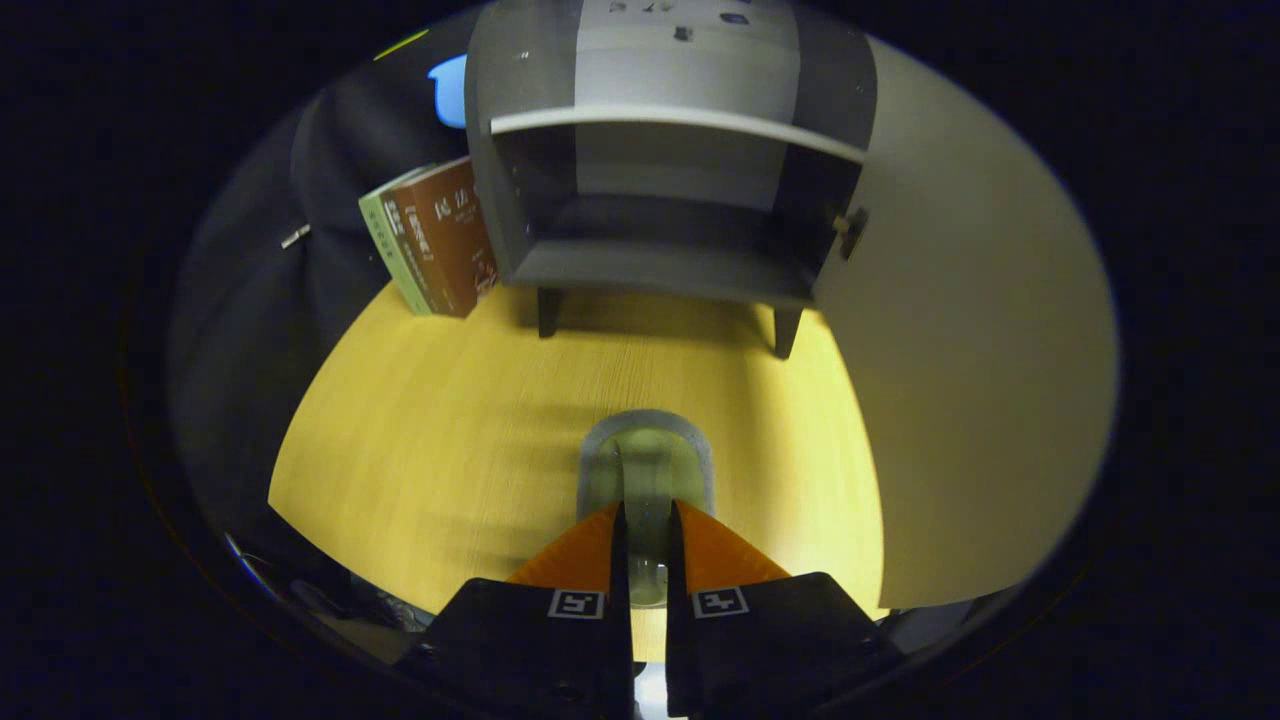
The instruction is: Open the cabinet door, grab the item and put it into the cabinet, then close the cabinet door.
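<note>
With the cabinet door already swung open at upper right, I am gripping a glass in my nearly closed jaws low over the desk, still needing to shelve it and close up.

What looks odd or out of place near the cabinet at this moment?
Only the books stand out: they lean tilted against the cabinet's left side instead of standing upright. The cabinet door is swung wide open, as the task needs. The gripper is shut on a glass cup, nothing spilled on the wooden table.
</note>
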A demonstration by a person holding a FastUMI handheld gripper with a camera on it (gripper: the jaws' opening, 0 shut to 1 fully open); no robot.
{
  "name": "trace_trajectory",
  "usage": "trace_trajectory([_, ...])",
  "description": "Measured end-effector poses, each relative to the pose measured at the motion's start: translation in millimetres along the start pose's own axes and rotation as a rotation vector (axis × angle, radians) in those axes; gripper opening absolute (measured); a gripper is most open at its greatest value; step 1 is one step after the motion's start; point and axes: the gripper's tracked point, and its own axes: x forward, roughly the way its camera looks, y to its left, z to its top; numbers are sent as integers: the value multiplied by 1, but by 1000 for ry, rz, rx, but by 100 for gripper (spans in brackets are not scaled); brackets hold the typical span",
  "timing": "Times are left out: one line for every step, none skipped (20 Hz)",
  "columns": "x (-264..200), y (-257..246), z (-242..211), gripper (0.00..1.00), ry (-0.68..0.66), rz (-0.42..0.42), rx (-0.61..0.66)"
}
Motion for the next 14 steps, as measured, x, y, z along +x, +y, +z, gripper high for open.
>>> trace_trajectory([-6, -3, 15, 17, -37, -7, -7])
trace_trajectory([-13, -6, 33, 17, -74, -11, -18])
trace_trajectory([-20, -7, 49, 17, -108, -8, -25])
trace_trajectory([-26, -6, 63, 17, -139, 1, -24])
trace_trajectory([-32, -5, 77, 17, -170, 14, -18])
trace_trajectory([-40, -5, 93, 17, -200, 24, -12])
trace_trajectory([-45, -6, 107, 17, -225, 28, -12])
trace_trajectory([-48, -6, 118, 17, -248, 28, -12])
trace_trajectory([-51, -8, 132, 17, -272, 27, -9])
trace_trajectory([-56, -10, 146, 17, -298, 26, -8])
trace_trajectory([-61, -13, 162, 17, -329, 26, -2])
trace_trajectory([-69, -15, 177, 17, -359, 32, 7])
trace_trajectory([-74, -16, 194, 17, -394, 35, 16])
trace_trajectory([-79, -19, 212, 17, -427, 34, 23])
